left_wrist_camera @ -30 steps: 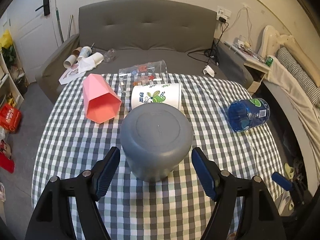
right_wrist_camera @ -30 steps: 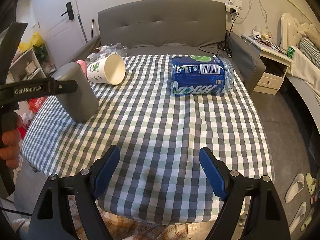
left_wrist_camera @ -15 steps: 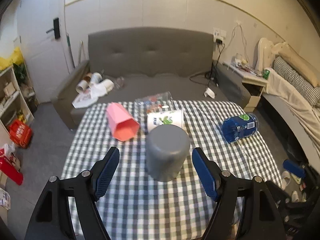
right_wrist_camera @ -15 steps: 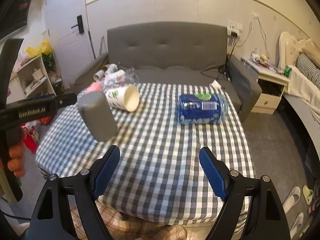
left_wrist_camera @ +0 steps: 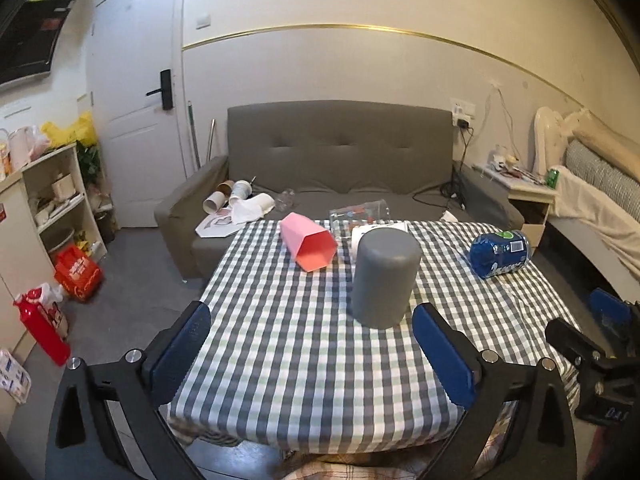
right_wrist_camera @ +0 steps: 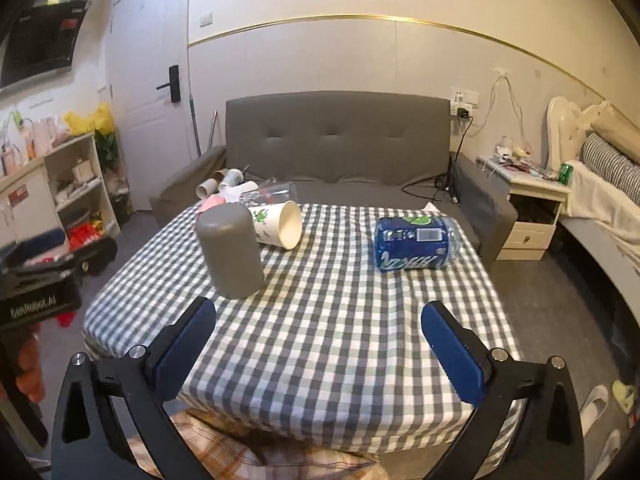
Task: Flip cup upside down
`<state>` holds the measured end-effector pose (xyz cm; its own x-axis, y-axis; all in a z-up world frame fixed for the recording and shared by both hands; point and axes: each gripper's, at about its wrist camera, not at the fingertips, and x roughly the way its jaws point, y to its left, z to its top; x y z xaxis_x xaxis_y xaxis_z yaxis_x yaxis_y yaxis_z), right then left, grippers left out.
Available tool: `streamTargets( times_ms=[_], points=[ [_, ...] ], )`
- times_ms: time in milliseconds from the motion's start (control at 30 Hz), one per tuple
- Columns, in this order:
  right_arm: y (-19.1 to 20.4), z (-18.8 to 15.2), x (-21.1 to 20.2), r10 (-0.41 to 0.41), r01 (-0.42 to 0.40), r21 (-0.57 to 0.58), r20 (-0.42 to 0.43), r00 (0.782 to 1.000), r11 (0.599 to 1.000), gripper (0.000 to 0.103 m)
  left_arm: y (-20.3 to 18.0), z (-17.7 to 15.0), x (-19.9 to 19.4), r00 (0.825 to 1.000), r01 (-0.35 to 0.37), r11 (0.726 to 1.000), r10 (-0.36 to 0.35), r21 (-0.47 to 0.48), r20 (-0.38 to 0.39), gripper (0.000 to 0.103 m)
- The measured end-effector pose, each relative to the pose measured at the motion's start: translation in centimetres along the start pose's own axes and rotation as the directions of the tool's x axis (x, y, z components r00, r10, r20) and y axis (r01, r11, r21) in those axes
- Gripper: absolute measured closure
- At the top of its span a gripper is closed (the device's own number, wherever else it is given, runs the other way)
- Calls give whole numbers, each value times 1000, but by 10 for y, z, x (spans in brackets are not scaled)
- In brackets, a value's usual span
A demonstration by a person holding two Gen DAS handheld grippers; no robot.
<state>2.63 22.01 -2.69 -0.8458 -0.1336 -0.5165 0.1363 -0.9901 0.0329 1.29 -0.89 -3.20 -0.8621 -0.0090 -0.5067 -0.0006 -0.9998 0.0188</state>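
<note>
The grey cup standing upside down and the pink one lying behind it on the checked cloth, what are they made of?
The grey cylindrical cup looks like matte plastic, possibly silicone-coated: an even, dull surface with soft rounded edges and no glare. The pink faceted cup also looks like plastic: flat panels with crisp folds, a thin rim and a slight sheen. Neither can be confirmed by look alone.

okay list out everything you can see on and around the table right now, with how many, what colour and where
grey cup: 1, grey, upside down, table centre
pink cup: 1, pink, on its side, far left of table
paper cup: 1, white with green print, on its side behind grey cup
clear cup: 1, transparent, on its side at far edge
blue cup: 1, blue, on its side, right of table
tablecloth: 1, grey-white check, covering table
sofa: 1, grey, behind table
left gripper: 1, black with blue pads, open, near edge
right gripper: 1, same, open, near edge
</note>
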Motion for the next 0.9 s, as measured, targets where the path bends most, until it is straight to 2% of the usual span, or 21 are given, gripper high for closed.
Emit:
streamTargets(
  times_ms=[267, 900],
  points=[
    [-8, -2, -2, -3, 3, 46, -12, 1000, 999, 0, -5, -14, -5, 1000, 9, 1000, -9, 5, -7, 0],
    [-11, -3, -1, -5, 6, 53, -11, 1000, 999, 0, -7, -16, -5, 1000, 21, 1000, -21, 4, -23, 0]
  ],
)
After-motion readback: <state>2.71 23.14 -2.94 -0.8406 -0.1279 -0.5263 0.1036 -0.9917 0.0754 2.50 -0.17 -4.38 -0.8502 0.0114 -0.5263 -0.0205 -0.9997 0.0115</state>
